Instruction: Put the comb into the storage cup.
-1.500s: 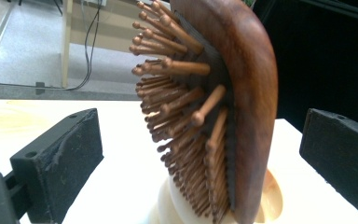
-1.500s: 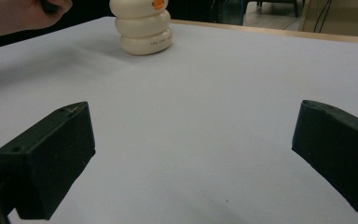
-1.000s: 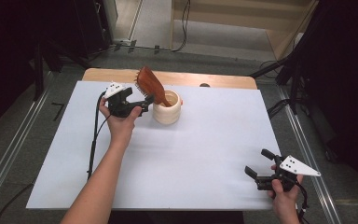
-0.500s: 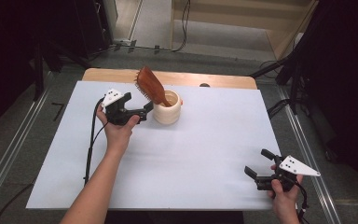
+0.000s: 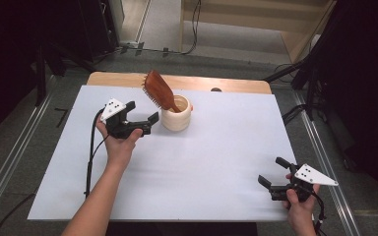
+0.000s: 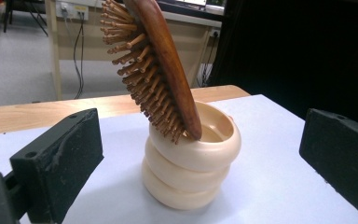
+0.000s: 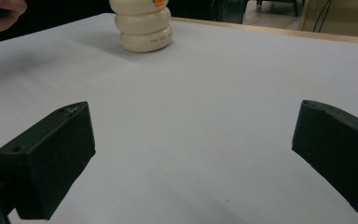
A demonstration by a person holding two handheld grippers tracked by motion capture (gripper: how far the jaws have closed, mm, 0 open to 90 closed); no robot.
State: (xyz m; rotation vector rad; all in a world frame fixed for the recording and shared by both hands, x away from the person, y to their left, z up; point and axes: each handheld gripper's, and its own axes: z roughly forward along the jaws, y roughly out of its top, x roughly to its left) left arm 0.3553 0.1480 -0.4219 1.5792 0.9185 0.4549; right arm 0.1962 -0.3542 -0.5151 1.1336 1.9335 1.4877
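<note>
The wooden hairbrush (image 6: 161, 65) leans handle-down in the cream ringed holder (image 6: 191, 172), dead ahead between the left gripper (image 5: 137, 123) and its wide-open empty jaws. I'd back straight out, no nudging. Right gripper (image 5: 274, 183) also gapes, holder far ahead

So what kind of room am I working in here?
Probably a lab or recording workspace: a table under a white sheet, metal floor rails beside it, cables across the floor and wall sockets behind.
</note>
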